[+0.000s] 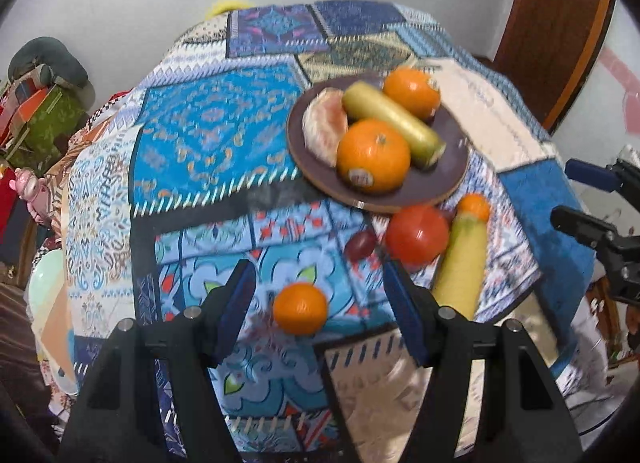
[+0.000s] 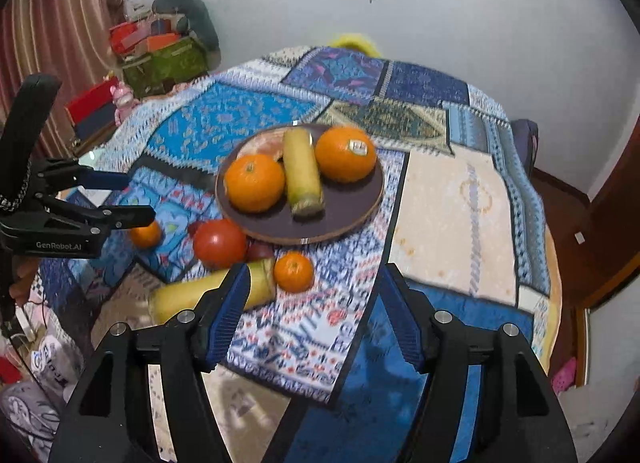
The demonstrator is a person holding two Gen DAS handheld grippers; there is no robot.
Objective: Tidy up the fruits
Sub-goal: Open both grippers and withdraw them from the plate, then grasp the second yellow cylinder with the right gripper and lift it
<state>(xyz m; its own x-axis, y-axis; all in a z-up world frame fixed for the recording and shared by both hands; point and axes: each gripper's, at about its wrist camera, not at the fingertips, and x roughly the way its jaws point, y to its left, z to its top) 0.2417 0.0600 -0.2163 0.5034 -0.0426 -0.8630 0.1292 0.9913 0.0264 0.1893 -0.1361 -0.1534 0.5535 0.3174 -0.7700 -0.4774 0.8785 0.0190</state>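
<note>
Though near edge, tangerine (image 1: 300,308) unobstructed.

From the right wrist, the grapefruit wedge (image 2: 269,146) is mostly hidden behind the fruit on the plate (image 2: 352,207), the grape (image 2: 259,250) half behind the tomato (image 2: 219,244), everything motion-blurred.

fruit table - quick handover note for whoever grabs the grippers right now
Left gripper: open, empty, above the small orange.
Right gripper: open, empty, nothing between its jaws.
Done: plate holds two big oranges, a yellow-green stalk piece and a peeled citrus piece.
Left on the cloth: red fruit, second stalk piece, two small oranges, a dark red grape.
</note>
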